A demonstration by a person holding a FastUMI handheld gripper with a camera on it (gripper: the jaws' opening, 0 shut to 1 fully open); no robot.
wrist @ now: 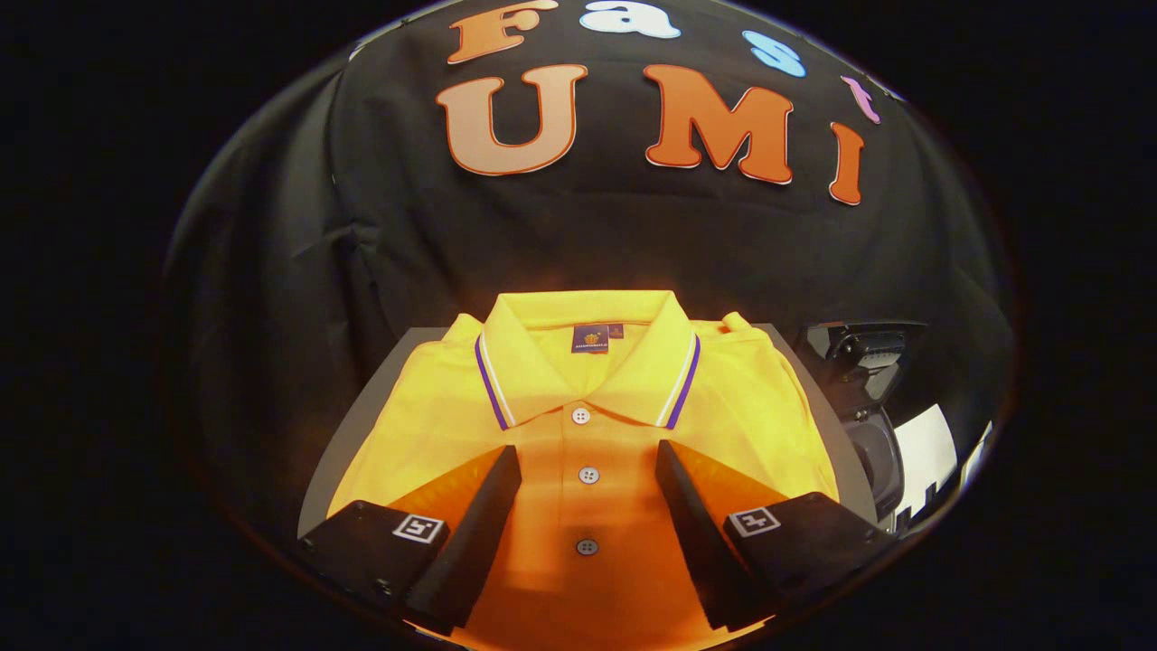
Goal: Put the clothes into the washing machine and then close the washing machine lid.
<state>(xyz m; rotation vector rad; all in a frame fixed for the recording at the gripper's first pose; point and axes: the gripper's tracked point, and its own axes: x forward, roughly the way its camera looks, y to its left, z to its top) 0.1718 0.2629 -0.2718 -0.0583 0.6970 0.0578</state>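
A folded yellow polo shirt (587,407) with a purple-and-white striped collar lies flat on a grey surface (348,434). Its button placket runs straight down between my fingers. My gripper (587,452) hovers open just above the shirt's chest, one finger on each side of the buttons, with nothing pinched between them. To the right of the shirt, past the grey surface's edge, stands a dark washing machine (863,380) with its lid raised; its inside is hidden.
Black cloth hangs behind and to the left of the shirt. A white panel (926,448) shows low on the right, beside the machine.
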